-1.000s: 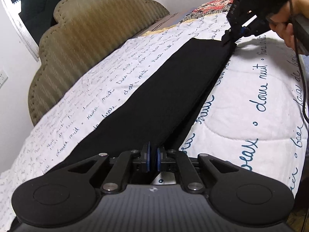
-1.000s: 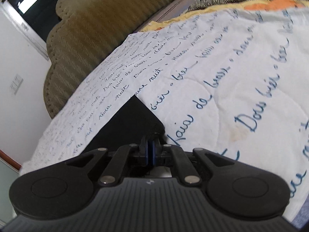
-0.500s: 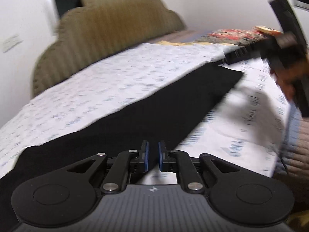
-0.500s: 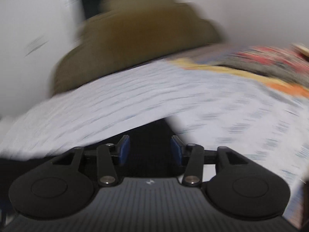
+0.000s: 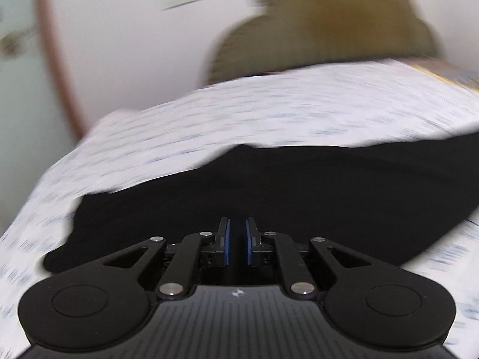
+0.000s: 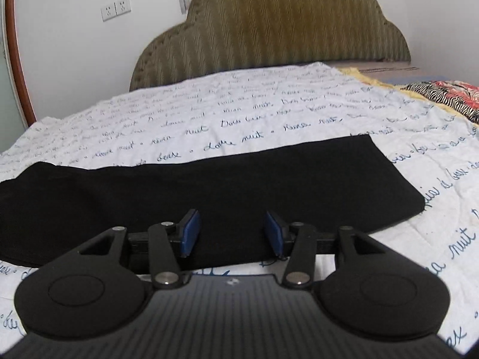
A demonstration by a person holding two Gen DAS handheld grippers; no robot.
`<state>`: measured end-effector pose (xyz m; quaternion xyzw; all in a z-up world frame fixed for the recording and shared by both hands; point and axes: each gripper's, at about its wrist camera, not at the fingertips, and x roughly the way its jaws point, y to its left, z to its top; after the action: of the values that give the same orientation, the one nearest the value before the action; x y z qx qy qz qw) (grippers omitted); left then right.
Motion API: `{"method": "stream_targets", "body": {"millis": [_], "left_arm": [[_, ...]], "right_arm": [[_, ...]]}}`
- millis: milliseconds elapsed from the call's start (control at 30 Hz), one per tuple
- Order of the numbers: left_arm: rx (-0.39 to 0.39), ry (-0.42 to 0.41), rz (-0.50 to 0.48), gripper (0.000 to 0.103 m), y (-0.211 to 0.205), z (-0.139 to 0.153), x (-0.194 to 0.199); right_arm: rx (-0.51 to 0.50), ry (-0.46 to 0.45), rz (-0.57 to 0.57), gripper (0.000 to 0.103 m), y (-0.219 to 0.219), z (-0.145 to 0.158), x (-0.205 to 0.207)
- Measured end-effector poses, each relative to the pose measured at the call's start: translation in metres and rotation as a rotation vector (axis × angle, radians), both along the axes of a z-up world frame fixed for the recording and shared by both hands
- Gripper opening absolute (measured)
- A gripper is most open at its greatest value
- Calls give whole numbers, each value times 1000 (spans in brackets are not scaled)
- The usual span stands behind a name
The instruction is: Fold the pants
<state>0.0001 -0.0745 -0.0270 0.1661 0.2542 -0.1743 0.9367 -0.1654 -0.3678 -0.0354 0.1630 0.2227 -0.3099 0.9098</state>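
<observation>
Hovering over black pants (image 6: 239, 185) | quilt (image 6: 299, 113) reads "nuit" | left gripper (image 5: 236, 239) nearly closed | right gripper (image 6: 233, 230) just opened, empty

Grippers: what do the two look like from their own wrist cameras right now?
Left gripper and right gripper match: black linkage arms with silver pivot pins, blue finger pads, round black side discs, ribbed dark housing bearing a small white logo.
</observation>
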Motion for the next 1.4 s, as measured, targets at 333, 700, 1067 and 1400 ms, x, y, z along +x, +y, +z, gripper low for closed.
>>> {"method": "stream_targets", "body": {"millis": [333,700,1067,1400], "left_arm": [[-128,135,421,10,116,-3,62],[-18,-44,103,72,-5,16,15],[93,-99,-136,83,-98,3,-39],[90,-38,-226,83,-124,2,-45]], "right_arm": [[-6,-25,-15,48,17,-5,3],[68,-125,-274,55,-24,-2,-63],[395,-305,-384,55,-92,-33,-107],[589,-481,-450,19,-141,-54,-102]]}}
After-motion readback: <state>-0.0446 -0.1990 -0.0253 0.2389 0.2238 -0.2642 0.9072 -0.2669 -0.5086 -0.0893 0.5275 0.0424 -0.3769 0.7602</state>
